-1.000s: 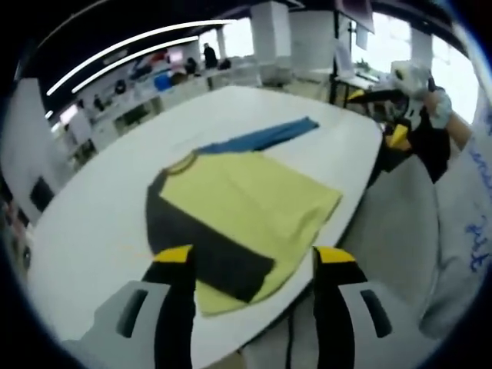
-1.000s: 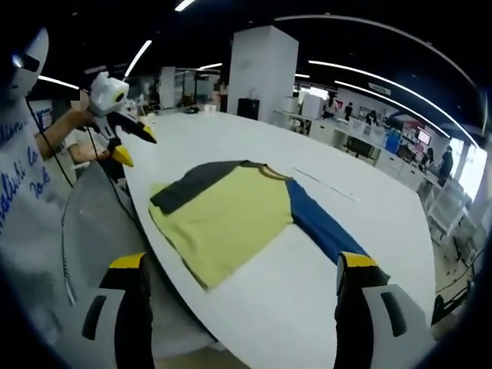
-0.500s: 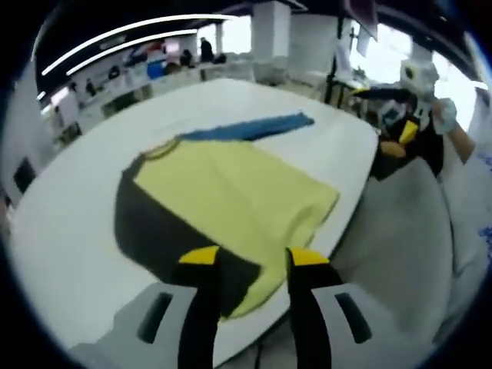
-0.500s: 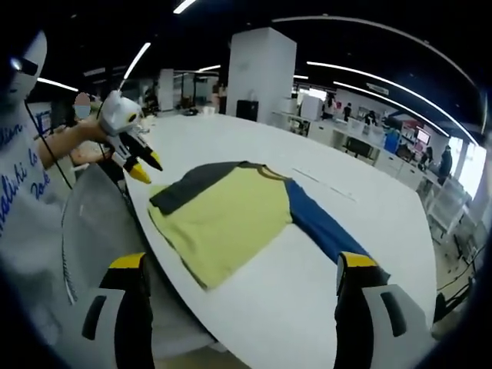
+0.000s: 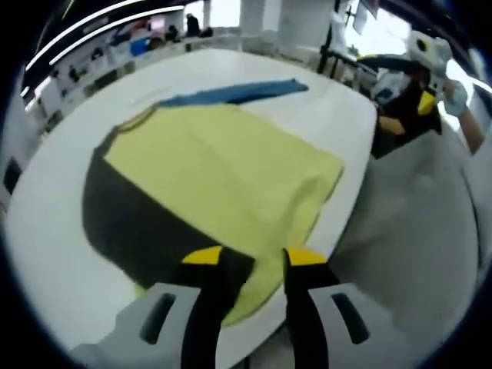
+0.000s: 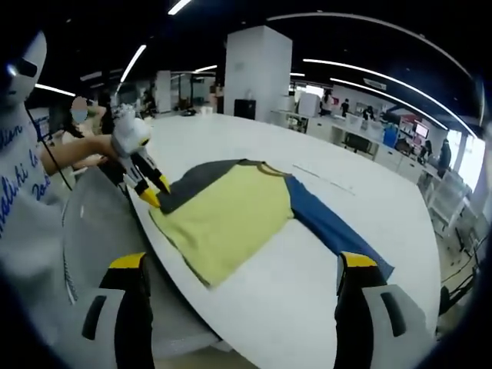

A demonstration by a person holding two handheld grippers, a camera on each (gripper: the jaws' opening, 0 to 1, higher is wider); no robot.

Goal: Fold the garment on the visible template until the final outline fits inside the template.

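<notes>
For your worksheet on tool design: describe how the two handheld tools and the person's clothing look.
Each tool, left and right, has two black jaws with yellow tips on pale grey housings. In the right gripper view the left tool's body is white. The person's top is light with blue lettering.

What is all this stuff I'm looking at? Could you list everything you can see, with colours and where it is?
Garment: one, yellow body, lying flat near the table's edge.
Dark sleeve: one, dark grey, folded in over the yellow body, under the left gripper's tips.
Blue sleeve: one, blue, stretched out flat on the table.
Table: one, white, large with a rounded edge.
Pillar: one, white, behind the table.
Ceiling lights: several long white strips overhead.
Left gripper: one, black jaws with yellow tips, nearly closed, at the dark sleeve.
Right gripper: one, same colours, jaws wide apart, back from the garment.
Hand: one, holding the left gripper.
</notes>
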